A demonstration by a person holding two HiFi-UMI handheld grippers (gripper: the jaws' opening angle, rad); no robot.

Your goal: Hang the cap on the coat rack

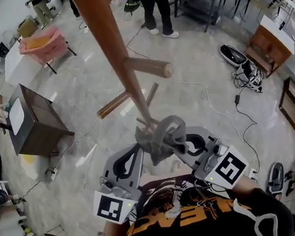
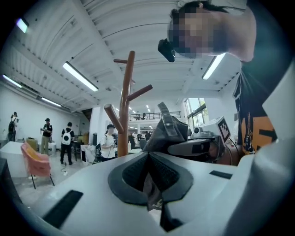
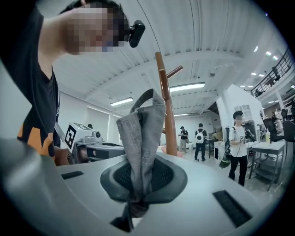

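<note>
My right gripper (image 3: 138, 186) has its jaws clamped on a fold of the grey cap (image 3: 142, 133). My left gripper (image 2: 150, 179) pinches a thin edge of the same cap. Both are held level and angled toward each other, with the cap bunched between them near the wooden coat rack (image 1: 109, 45). The head view alone shows the pale floor (image 1: 81, 90) with its cables. Only the gripper views show the ceiling's strip lights (image 2: 80, 76).

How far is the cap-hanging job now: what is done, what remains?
Done: the grey fabric cap is picked up. In hand: left gripper and right gripper are both shut on it, beside the brown wooden coat rack. Left: it hangs on no peg yet; set it on one and release.
</note>
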